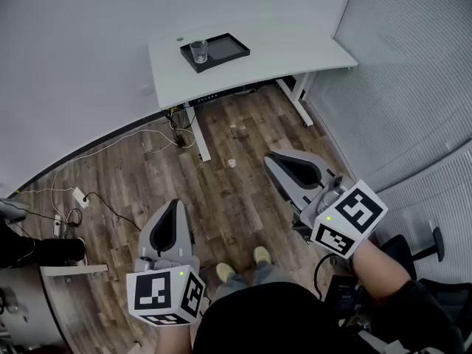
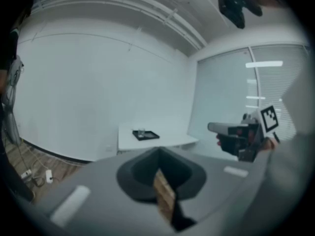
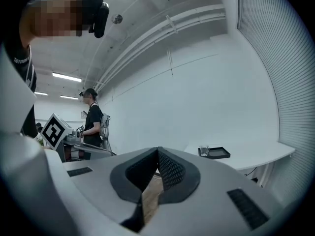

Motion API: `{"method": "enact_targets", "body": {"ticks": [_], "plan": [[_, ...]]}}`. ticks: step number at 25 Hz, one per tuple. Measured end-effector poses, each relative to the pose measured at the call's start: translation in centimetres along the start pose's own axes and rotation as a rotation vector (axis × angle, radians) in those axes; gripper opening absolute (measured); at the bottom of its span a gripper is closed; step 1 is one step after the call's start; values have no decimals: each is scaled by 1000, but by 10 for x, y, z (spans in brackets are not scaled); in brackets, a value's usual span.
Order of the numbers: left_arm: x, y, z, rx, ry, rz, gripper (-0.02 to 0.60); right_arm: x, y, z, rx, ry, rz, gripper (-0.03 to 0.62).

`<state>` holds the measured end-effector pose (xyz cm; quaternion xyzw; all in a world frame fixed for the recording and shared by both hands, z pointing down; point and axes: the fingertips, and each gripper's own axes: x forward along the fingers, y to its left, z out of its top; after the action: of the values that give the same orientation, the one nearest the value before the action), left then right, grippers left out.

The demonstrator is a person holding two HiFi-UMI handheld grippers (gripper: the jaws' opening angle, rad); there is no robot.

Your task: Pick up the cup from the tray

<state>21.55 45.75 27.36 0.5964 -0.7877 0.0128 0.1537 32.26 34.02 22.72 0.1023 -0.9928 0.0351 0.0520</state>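
Note:
A clear glass cup (image 1: 199, 51) stands in the left end of a black tray (image 1: 227, 47) on a white table (image 1: 295, 46) far ahead of me. Both grippers hang over the wooden floor, well short of the table. My left gripper (image 1: 175, 202) is shut with nothing in it, and so is my right gripper (image 1: 271, 158). The left gripper view shows the jaws (image 2: 157, 150) closed, with the cup (image 2: 141, 132) and tray (image 2: 146, 135) small in the distance. In the right gripper view the shut jaws (image 3: 158, 150) point left of the cup (image 3: 204, 150) and tray (image 3: 215, 153).
Cables and a power strip (image 1: 80, 197) lie on the floor at left. White table legs (image 1: 200, 139) stand below the table. A ribbed partition (image 1: 413, 87) runs along the right, with a chair base (image 1: 431, 245) near it. Another person (image 3: 92, 124) stands at the left of the right gripper view.

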Motion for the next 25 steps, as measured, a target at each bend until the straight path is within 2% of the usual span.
{"method": "enact_targets", "body": {"ticks": [11, 15, 25], "plan": [[-22, 30, -2, -5, -18, 11, 3, 17, 34, 2, -6, -16, 7, 8], [-25, 48, -2, 12, 0, 53, 3, 29, 46, 5, -15, -19, 11, 9], [11, 46, 7, 19, 7, 63, 3, 49, 18, 5, -8, -10, 17, 9]]}}
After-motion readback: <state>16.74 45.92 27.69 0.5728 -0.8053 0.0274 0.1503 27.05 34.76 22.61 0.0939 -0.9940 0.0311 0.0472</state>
